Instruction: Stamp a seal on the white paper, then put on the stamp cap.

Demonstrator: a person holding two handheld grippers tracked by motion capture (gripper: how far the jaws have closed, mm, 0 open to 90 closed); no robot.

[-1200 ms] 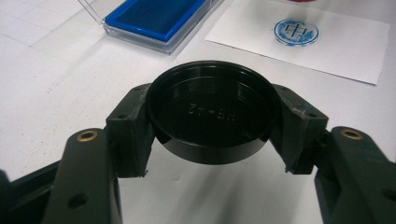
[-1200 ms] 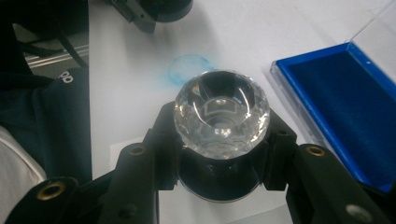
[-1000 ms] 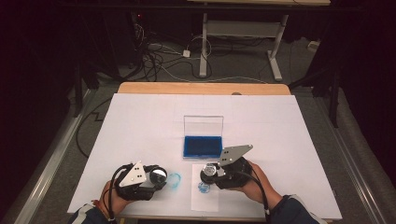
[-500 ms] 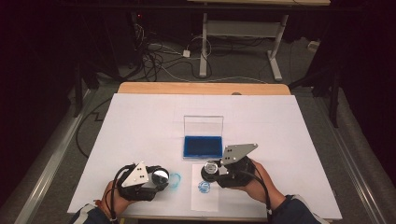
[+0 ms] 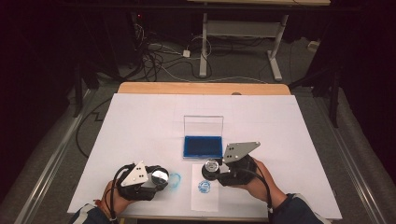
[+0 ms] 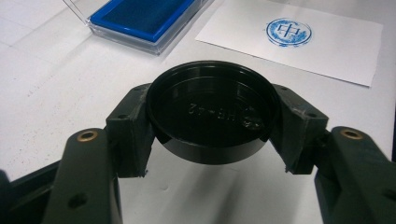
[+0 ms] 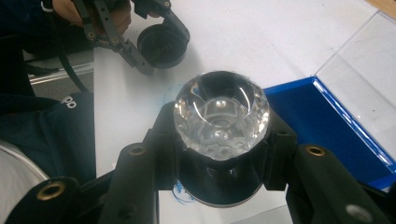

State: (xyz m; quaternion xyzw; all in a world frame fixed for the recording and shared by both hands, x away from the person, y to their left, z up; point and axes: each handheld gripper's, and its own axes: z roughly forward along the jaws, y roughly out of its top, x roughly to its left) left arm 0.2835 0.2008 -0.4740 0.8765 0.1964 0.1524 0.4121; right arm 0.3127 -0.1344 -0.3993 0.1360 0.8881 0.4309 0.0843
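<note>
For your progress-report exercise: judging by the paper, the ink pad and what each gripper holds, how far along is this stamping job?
Done: the paper slip already bears a round blue imprint, and the ink pad case lies open.
In hand: the right gripper clamps the crystal-knobbed stamp, beside the imprint. The left gripper is shut on the black cap.
Left, probably: capping the stamp and closing the case.

Black cap [image 6: 212, 116]: raised lettering inside its floor, seen upside down, a dash and perhaps "42"; not legible in full; paper slip [image 6: 327, 44] near the worktop's front edge: round blue stamp mark [image 6: 288, 31] with characters inside, unreadable; dark sleeve [image 7: 51, 135]: white letters "pp", remainder hidden.
</note>
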